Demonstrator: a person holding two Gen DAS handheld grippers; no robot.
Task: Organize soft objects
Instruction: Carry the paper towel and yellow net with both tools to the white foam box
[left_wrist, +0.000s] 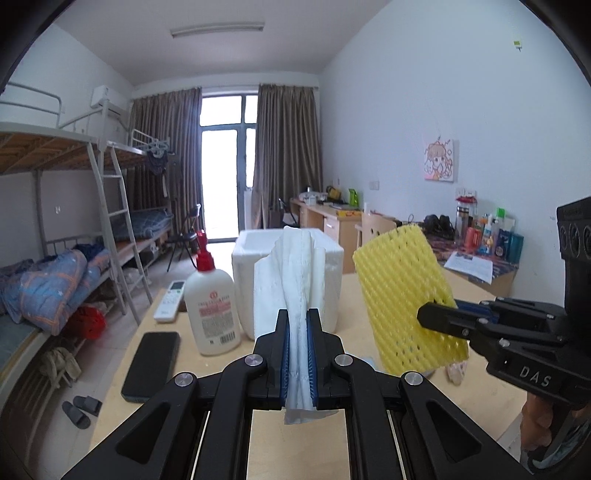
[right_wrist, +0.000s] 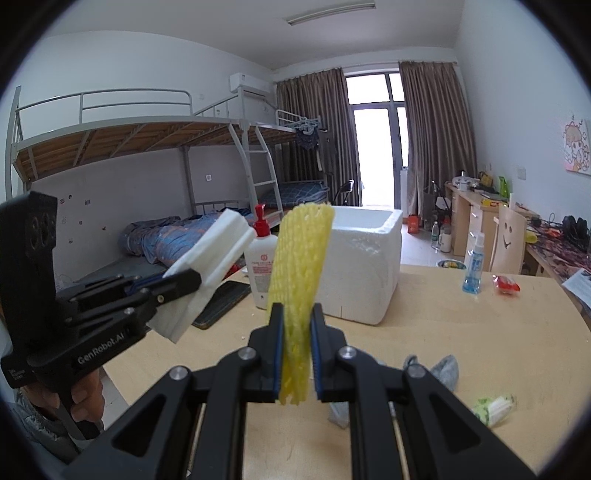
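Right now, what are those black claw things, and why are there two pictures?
They are grabbing tools that a person holds, one in each hand. Each tool carries a camera, so each picture looks along one tool's fingers. The left gripper pinches a folded white cloth. The right gripper pinches a yellow foam net. Both hang above a wooden table. On it stand a white foam box and a lotion bottle, and a phone and a grey sock lie there.

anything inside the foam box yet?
Only the foam box rim and a strip of bare inner wall show in both views. Its floor is hidden by its own walls, so contents cannot be told.
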